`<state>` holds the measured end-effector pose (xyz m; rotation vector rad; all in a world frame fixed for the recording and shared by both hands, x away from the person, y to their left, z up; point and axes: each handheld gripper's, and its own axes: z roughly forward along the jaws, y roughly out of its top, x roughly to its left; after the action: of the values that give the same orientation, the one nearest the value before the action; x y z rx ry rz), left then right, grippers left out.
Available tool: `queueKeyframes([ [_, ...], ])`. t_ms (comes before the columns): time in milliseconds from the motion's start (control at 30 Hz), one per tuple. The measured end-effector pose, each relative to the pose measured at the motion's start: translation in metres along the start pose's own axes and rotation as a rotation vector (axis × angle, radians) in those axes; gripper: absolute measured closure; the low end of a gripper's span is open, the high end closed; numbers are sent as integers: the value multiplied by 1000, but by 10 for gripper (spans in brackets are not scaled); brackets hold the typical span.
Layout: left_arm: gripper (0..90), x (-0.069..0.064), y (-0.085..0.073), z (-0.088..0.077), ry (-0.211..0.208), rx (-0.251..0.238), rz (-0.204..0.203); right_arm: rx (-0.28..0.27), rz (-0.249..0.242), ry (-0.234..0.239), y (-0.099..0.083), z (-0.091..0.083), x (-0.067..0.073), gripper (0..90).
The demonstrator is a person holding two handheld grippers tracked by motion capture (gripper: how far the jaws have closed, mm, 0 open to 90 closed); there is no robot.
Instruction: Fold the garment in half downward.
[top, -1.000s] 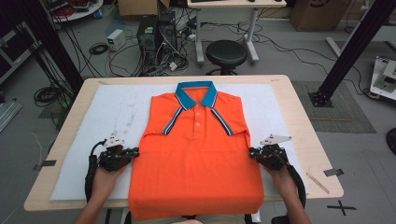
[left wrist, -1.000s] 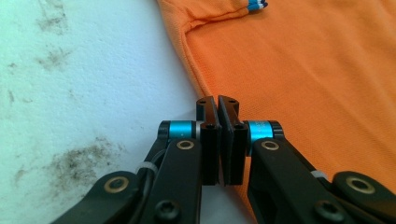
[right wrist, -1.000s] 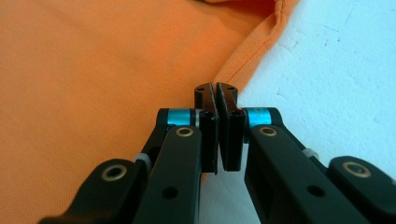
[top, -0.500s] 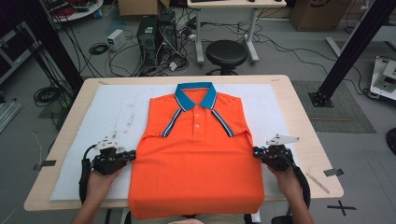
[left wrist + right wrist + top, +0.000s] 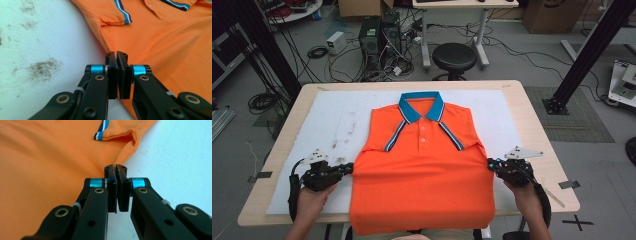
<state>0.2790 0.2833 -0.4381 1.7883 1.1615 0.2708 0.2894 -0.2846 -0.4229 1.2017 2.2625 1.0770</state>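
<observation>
One orange polo shirt (image 5: pixel 422 180), flat and face up on the white mat (image 5: pixel 337 120), sleeves folded under, hem hanging over your edge of the table (image 5: pixel 537 100). Soft, light, limp knit; it will sag and drag, so take it at both side edges below the sleeves. Two grippers: your left gripper (image 5: pixel 116 55) and right gripper (image 5: pixel 115 168) each have jaws pressed together at a side edge; whether cloth is caught you cannot tell. One blue collar (image 5: pixel 422 102).

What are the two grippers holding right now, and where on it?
Each is shut on a side edge of the orange shirt: the left gripper on its left edge, the right gripper on its right edge, both just below the folded sleeves.
</observation>
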Motion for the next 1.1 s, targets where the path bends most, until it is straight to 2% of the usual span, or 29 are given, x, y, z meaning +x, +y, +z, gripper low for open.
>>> queueKeyframes([
  [67, 876, -1, 2, -6, -20, -13, -7, -9, 1, 3, 0, -5, 0, 888],
  [200, 876, -7, 3, -19, -42, -36, 10, -24, 0, 4, 1, -19, 2, 887],
  [300, 874, -10, 4, -23, -70, -43, 9, -44, -8, 1, 3, -30, 6, 886],
  [333, 836, -10, 4, -22, -63, -47, 3, -48, -11, -1, 3, -31, 7, 872],
  [367, 679, -9, 5, -21, -60, -40, -14, -42, -3, -3, 4, -30, 7, 801],
  [400, 569, -8, 5, -19, -62, -33, -26, -32, 8, -11, 4, -28, 7, 739],
  [500, 504, -7, 4, -13, -21, -19, -20, -25, 30, -17, 3, -22, 6, 693],
  [667, 458, -2, 8, 1, -2, 14, -35, -11, 47, -30, 4, -11, 5, 634],
  [733, 445, -4, 6, 4, -9, 25, -31, 7, 49, -32, 4, -6, 6, 634],
  [800, 445, -5, 2, 5, -10, 30, -20, 24, 39, -33, 2, -4, 7, 634],
  [900, 445, -4, -2, 4, -10, 28, -25, 37, 46, -35, -1, -3, 7, 634],
  [1100, 442, -9, -7, -1, -16, 19, -13, 40, 39, -22, -8, -7, 11, 617],
])
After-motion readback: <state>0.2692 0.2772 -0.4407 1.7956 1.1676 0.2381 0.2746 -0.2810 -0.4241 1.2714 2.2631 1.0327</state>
